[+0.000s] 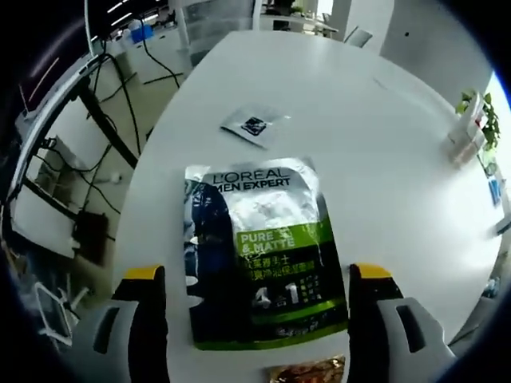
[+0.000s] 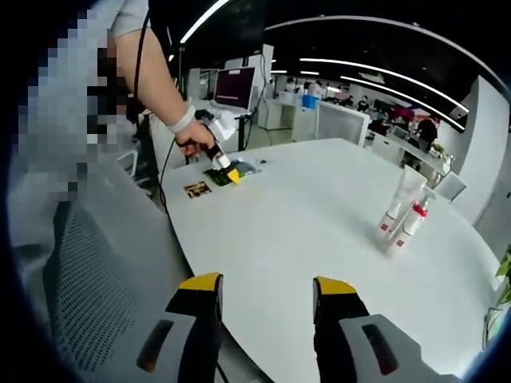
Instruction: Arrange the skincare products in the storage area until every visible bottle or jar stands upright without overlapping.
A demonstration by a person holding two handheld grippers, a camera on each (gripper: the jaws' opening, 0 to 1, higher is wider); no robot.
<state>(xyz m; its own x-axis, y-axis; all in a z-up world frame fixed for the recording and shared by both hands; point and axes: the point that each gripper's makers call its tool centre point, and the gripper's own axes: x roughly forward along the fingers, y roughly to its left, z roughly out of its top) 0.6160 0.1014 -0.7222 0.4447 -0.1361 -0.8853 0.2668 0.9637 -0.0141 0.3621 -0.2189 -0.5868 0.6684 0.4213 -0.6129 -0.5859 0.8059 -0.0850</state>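
**Sachet first, tubes waiting**

Between the wide-open, empty left gripper point(image 1: 255, 291) jaws, a flat green-and-black L'Oréal sachet point(image 1: 259, 251) lies on the white round table point(image 1: 383, 159). Two upright white tubes point(image 2: 403, 211) stand well apart. Right gripper point(image 2: 263, 299) hangs open, empty. Descend squarely, pinching the sachet's edges.

Two white squeeze tubes with red caps point(image 2: 403, 214) stand cap-down, touching, leaning together, near far right edge of white worktop point(image 2: 319, 231).
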